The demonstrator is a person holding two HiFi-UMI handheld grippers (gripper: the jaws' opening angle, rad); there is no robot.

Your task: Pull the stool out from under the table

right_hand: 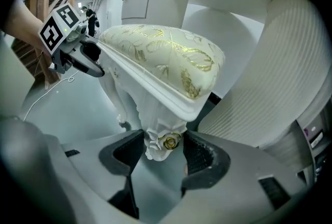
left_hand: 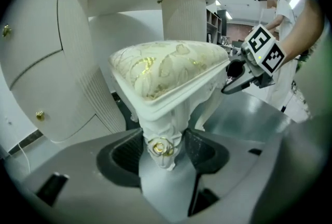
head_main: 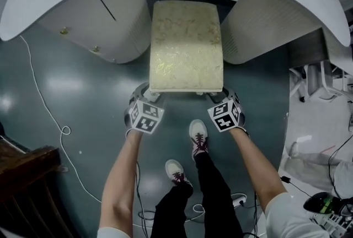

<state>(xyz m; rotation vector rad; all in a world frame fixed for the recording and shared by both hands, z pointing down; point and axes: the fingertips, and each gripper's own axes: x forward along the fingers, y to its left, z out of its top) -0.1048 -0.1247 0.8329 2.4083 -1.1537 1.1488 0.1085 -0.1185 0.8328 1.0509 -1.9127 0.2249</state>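
The stool (head_main: 186, 44) has a cream cushion with gold pattern and carved white legs; its far half lies under the white table (head_main: 55, 5), between two round pedestals. My left gripper (head_main: 142, 93) is at the stool's near left corner. In the left gripper view the left gripper (left_hand: 163, 148) is shut on the front left leg (left_hand: 162, 124), both pads pressing on it. My right gripper (head_main: 227, 100) is at the near right corner. In the right gripper view the right gripper (right_hand: 165, 144) is shut on the front right leg (right_hand: 162, 132) at its gold rosette.
Ribbed white pedestals (head_main: 110, 27) (head_main: 259, 27) flank the stool closely. The person's feet (head_main: 198, 135) stand just behind it on the grey-green floor. A white cable (head_main: 49, 115) trails at the left, dark wooden furniture (head_main: 22, 176) at lower left, white chair legs (head_main: 314, 80) at right.
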